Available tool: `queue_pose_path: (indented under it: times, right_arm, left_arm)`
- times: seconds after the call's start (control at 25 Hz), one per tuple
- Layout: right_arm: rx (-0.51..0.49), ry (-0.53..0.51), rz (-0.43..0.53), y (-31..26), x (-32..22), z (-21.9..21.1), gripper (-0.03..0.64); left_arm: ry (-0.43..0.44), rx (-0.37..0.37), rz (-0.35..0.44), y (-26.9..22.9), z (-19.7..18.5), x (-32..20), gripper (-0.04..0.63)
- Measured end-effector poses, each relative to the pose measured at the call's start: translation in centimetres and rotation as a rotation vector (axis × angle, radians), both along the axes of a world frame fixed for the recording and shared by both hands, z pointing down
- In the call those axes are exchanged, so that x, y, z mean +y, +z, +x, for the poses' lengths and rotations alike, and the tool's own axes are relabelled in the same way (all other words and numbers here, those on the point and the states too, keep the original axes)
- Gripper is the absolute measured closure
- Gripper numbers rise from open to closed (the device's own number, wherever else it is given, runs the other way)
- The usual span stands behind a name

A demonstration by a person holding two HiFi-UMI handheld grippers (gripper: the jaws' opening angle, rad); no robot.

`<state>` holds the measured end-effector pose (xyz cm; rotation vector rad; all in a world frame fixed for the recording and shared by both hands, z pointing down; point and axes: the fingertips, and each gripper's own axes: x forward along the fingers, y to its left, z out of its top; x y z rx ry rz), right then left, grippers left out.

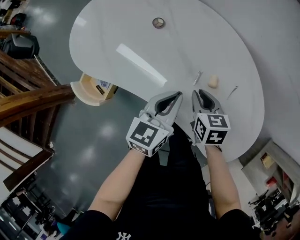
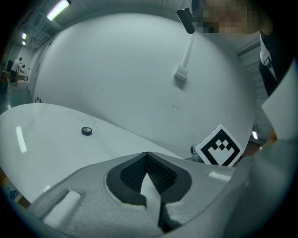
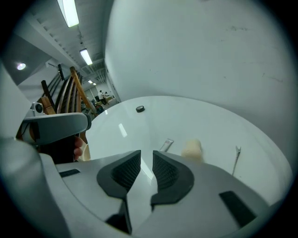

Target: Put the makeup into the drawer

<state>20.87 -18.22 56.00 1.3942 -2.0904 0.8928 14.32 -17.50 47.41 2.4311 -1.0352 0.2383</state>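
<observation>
Thin makeup stick (image 1: 197, 78) lies slanted — long axis seemingly toward right gripper (image 1: 198, 93).

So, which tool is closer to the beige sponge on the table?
Right. The right tool sits just short of the beige sponge, not touching it. The left tool is farther off, on the right tool's other side.

White curved table (image 1: 112, 28) on glossy grey floor (image 1: 89, 145). Dark wooden furniture (image 1: 28, 101) left of table. Ceiling strip lights (image 3: 70, 11) above it.
</observation>
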Motion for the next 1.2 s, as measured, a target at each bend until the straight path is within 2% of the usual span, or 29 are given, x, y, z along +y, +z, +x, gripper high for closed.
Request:
queue_pose_path:
  times: [0.36,0.68,0.88,1.2]
  right_arm:
    - [0.035,0.080,-0.092,4.7,-1.2,0.5,0.509]
    - [0.099,0.084,-0.172,6.1,-2.4,0.3,0.505]
    - [0.171,0.092,-0.197,6.4,-2.7,1.0,0.574]
    - [0.184,0.075,-0.182,6.3,-2.6,1.1,0.583]
  left_arm:
    - [0.070,-0.007,-0.038,5.0,1.2,-0.6,0.588]
    - [0.059,0.004,-0.071,5.6,0.9,-1.4,0.588]
    - [0.045,0.013,-0.081,5.8,0.6,-2.0,0.588]
    - [0.039,0.020,-0.093,6.1,0.5,-2.4,0.588]
